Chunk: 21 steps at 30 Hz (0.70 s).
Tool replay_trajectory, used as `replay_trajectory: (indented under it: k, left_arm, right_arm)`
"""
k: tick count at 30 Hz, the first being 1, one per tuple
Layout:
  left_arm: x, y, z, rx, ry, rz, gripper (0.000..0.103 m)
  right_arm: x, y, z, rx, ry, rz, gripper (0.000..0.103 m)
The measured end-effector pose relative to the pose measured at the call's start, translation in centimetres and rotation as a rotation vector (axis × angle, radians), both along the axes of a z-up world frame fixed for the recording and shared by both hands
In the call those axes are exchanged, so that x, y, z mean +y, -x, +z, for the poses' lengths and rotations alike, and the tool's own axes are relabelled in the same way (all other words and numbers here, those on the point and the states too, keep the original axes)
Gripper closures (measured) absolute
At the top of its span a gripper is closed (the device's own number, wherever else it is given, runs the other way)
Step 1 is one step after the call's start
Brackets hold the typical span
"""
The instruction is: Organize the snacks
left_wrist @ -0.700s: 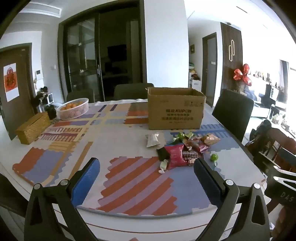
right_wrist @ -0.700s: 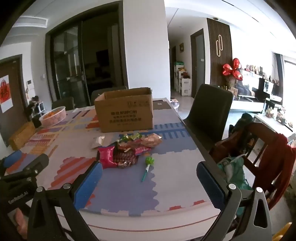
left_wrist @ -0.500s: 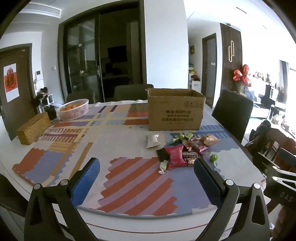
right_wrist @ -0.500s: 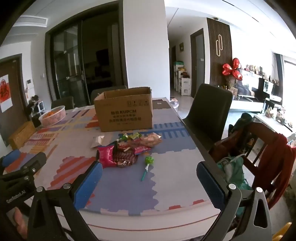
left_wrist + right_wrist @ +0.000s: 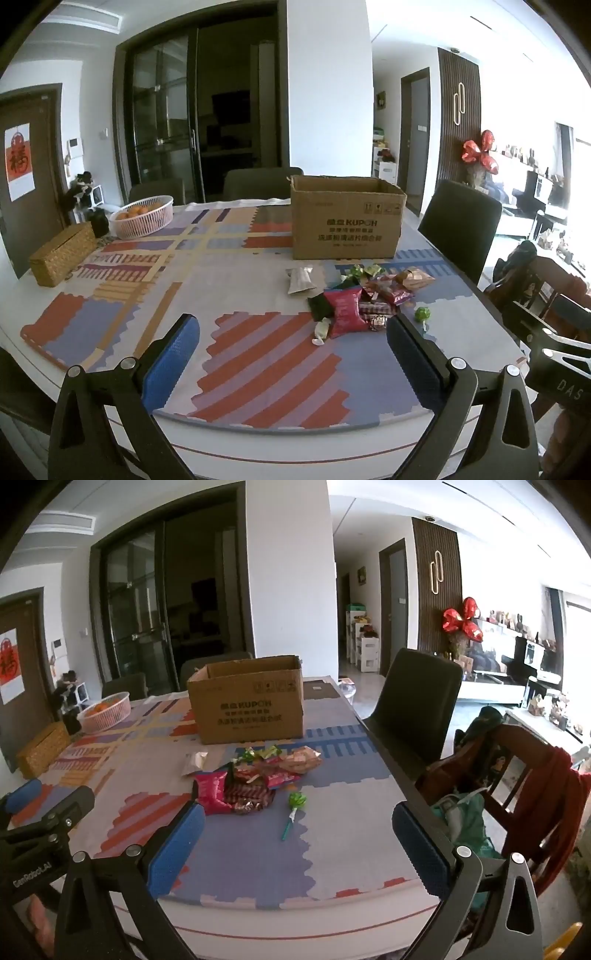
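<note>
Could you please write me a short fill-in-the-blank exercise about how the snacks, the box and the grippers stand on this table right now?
1. The pile of snacks lies on the table in front of the open cardboard ____.
2. The green-wrapped lollipop lies apart from the pile, on its ____ side in the right wrist view.
3. The white basket at the far left holds ____ fruit.
4. The left gripper and the right gripper both have their fingers ____, holding nothing.

Missing words: box; right; orange; open

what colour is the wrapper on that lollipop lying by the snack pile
Green. The lollipop has a shiny green wrapper on its head, clearest in the right wrist view.
</note>
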State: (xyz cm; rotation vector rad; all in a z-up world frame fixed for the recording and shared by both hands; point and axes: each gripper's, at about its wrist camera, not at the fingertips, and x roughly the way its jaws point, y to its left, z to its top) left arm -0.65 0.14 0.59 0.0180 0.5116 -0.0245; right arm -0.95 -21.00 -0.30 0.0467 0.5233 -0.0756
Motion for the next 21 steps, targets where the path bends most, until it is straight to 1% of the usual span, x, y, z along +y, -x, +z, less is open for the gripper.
replay_trajectory:
  k: [21]
  left_arm:
    - [-0.02, -0.12, -0.21, 0.002, 0.0, 0.0, 0.0]
  right_arm:
    - [0.06, -0.19, 0.0, -0.001, 0.0, 0.002, 0.0]
